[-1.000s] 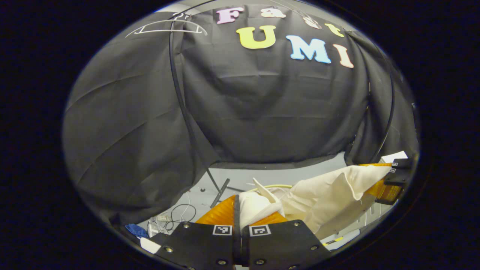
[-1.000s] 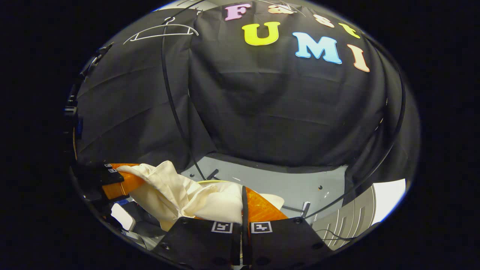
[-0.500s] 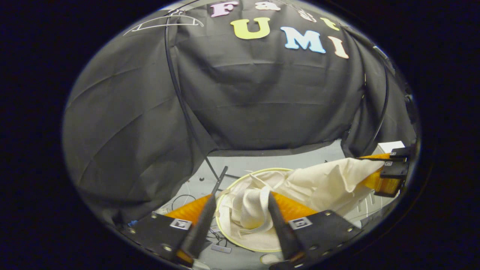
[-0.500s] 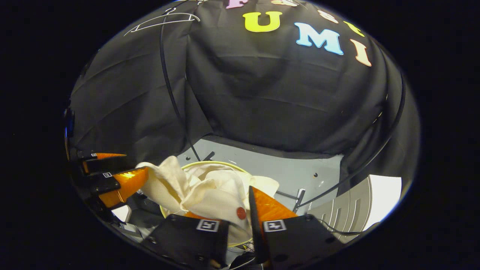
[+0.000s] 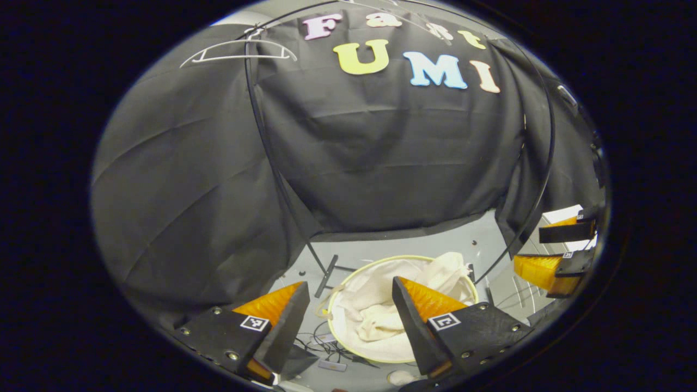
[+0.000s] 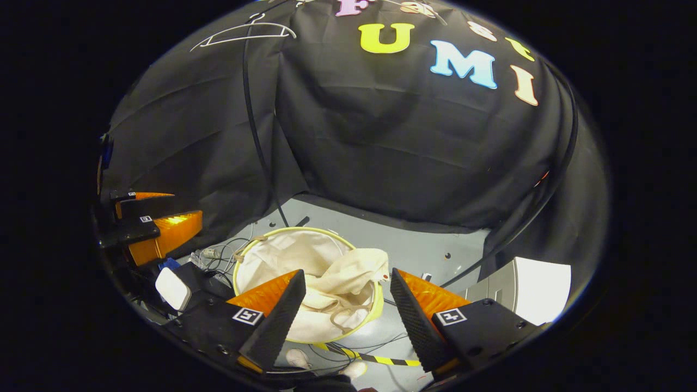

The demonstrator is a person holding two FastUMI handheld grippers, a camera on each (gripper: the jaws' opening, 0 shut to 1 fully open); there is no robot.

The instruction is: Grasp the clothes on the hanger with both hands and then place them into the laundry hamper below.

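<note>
Left gripper view: left gripper (image 5: 348, 310) gapes wide, holding nothing; right gripper (image 6: 344, 305) likewise, poised above the laundry hamper (image 6: 242, 260). The cream garment (image 6: 332, 288) lies inside, one fold draped over the rim, which might slide out if snagged.

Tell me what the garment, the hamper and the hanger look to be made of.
Garment: soft cream woven cloth, matte, likely cotton; it crumples into loose folds.
Hamper: thin pale fabric walls under a yellowish rim, probably a stiff hoop, since it holds a round shape.
Hanger: thin and white, plastic or coated wire; too small to tell.
</note>
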